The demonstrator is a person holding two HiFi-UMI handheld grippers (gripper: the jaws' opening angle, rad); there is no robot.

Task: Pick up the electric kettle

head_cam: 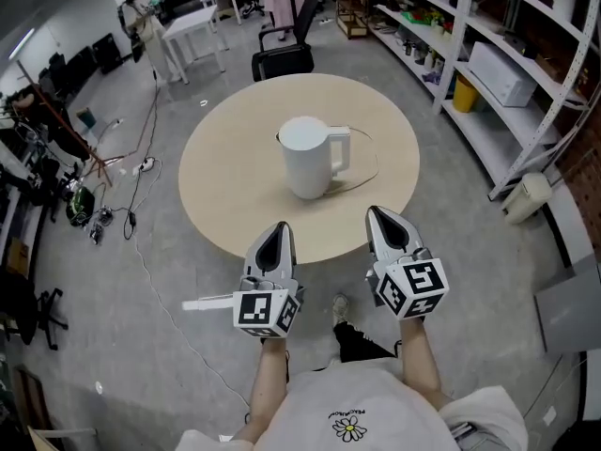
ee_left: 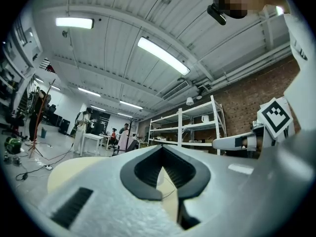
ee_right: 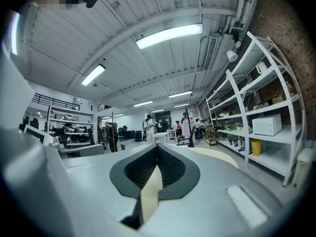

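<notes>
The electric kettle (head_cam: 308, 158) stands upright near the middle of the round tabletop (head_cam: 225, 181), lid down, its handle (head_cam: 340, 148) turned toward the right edge. It looks like a smooth, hard white shell, so I expect it to be stiff under pressure but slick, and the round body looks too wide and too slippery to pinch well. The handle is the place to take it: a closed loop, narrow enough to close on, and a hold high up should keep the body hanging straight. I cannot tell whether there is water inside, so I would treat it as heavy and likely to swing. A thin cord (head_cam: 374, 163) loops from its foot toward the right edge and may drag or tug on a lift.

My right gripper (head_cam: 380, 216) and left gripper (head_cam: 279, 229) hover over the near edge of the tabletop, both well apart from the kettle. The jaws of each are pressed together with nothing between them; they must spread before either can take the handle.
</notes>
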